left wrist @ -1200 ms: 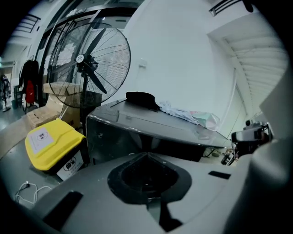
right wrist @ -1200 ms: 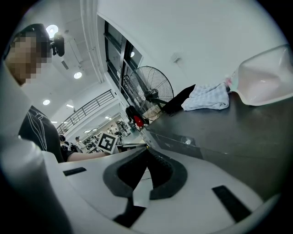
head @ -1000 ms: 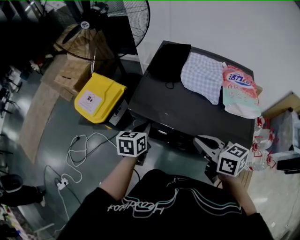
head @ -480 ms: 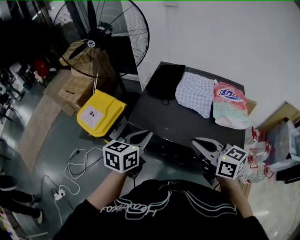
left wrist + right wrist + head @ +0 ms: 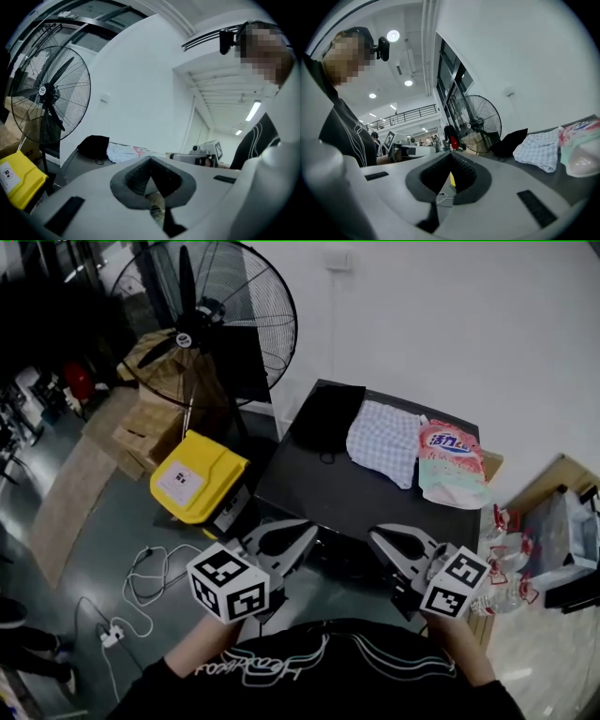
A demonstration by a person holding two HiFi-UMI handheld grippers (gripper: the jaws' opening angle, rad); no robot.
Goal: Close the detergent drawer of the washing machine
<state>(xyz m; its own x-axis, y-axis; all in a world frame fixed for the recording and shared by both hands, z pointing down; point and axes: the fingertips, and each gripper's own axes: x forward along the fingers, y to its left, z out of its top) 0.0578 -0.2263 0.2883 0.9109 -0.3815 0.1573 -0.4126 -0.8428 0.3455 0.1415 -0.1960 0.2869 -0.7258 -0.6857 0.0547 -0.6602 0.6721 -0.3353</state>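
From the head we look steeply down on the washing machine (image 5: 356, 495) from well above, with the left gripper (image 5: 305, 532) and right gripper (image 5: 377, 535) near the bottom edge. Both gripper views sit low at the machine's front, looking along the jaws and tilted up to the ceiling. All three share the fan (image 5: 202, 324) and checked cloth (image 5: 382, 442).

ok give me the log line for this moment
left gripper shut, empty | right gripper shut, empty | both held before washing machine | drawer not visible | top: black cloth, checked cloth, detergent pouch
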